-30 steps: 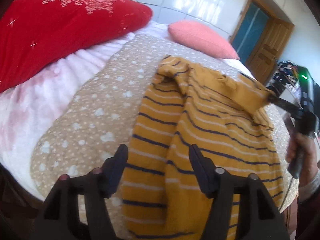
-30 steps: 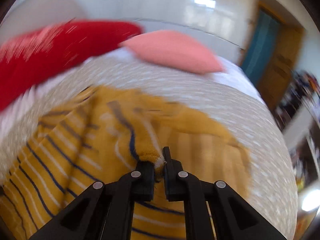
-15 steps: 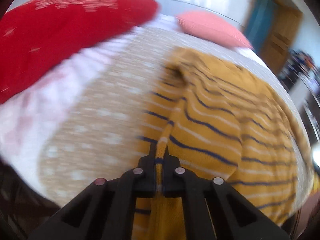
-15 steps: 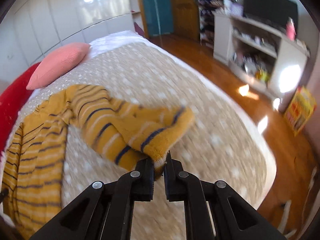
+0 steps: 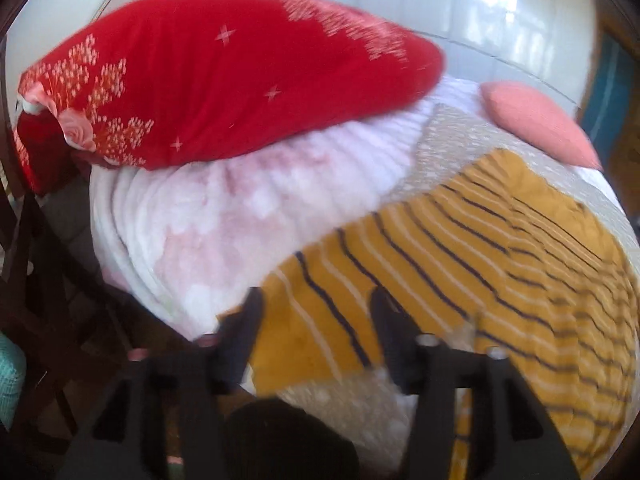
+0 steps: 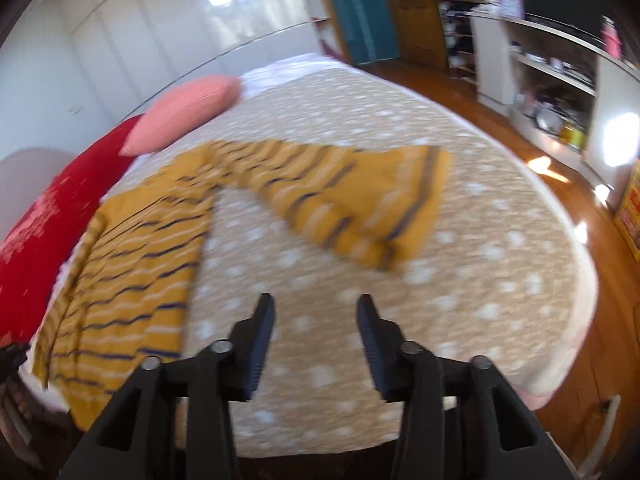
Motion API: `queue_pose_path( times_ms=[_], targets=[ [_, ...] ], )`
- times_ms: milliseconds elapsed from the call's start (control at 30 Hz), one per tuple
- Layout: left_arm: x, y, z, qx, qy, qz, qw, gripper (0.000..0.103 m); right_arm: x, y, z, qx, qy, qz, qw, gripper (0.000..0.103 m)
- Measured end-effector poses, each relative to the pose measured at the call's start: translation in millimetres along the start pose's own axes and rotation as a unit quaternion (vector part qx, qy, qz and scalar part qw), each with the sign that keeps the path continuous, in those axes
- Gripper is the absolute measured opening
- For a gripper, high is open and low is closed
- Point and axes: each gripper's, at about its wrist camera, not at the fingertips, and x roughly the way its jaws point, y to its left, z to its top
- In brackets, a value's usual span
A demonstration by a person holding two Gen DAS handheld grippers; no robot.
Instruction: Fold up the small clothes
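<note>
A mustard sweater (image 5: 480,248) with navy and white stripes lies spread on the bed. In the left wrist view its lower corner reaches between the fingers of my left gripper (image 5: 316,312). Those jaws are opening and the pads stand clear of the cloth. In the right wrist view the sweater's body (image 6: 132,264) lies at the left and one sleeve (image 6: 352,200) stretches out to the right across the quilt. My right gripper (image 6: 316,312) hovers short of that sleeve over bare quilt, jaws opening, nothing between them.
The bed carries a beige dotted quilt (image 6: 440,280), a white-pink blanket (image 5: 224,216), a large red pillow (image 5: 224,80) and a pink pillow (image 6: 184,112). Dark wooden furniture (image 5: 40,300) stands off the bed's left edge. Wooden floor (image 6: 600,240) and cluttered white shelves (image 6: 560,80) lie to the right.
Both grippers, shut on sweater fabric half a second ago, have let go and stand open. The right one left the sleeve stretched rightward on the quilt. The left view has swung toward the red pillow.
</note>
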Motion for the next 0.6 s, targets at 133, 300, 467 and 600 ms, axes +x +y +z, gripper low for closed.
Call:
queue_pose_path(
  times_ms=[133, 300, 467, 600],
  targets=[
    [-28.5, -32.9, -12.1, 0.035, -0.002, -0.028, 0.9990, 0.075, 6.0, 51.7, 5.0, -0.039, 0.013, 0.041, 0.998, 0.049],
    [-54.1, -84.7, -27.1, 0.077, 0.019, -0.078, 0.9939, 0.080, 5.4, 105.0, 7.8, -0.071, 0.030, 0.080, 0.994, 0.050],
    [-69.1, -133.2, -42.4, 0.116, 0.009, -0.085, 0.9895, 0.087, 9.9, 139.6, 10.6, -0.097, 0.045, 0.055, 0.993, 0.054],
    [-50.1, -165.5, -45.2, 0.130, 0.016, -0.091, 0.9871, 0.094, 29.5, 162.9, 18.1, -0.129, 0.055, 0.040, 0.989, 0.059]
  ],
)
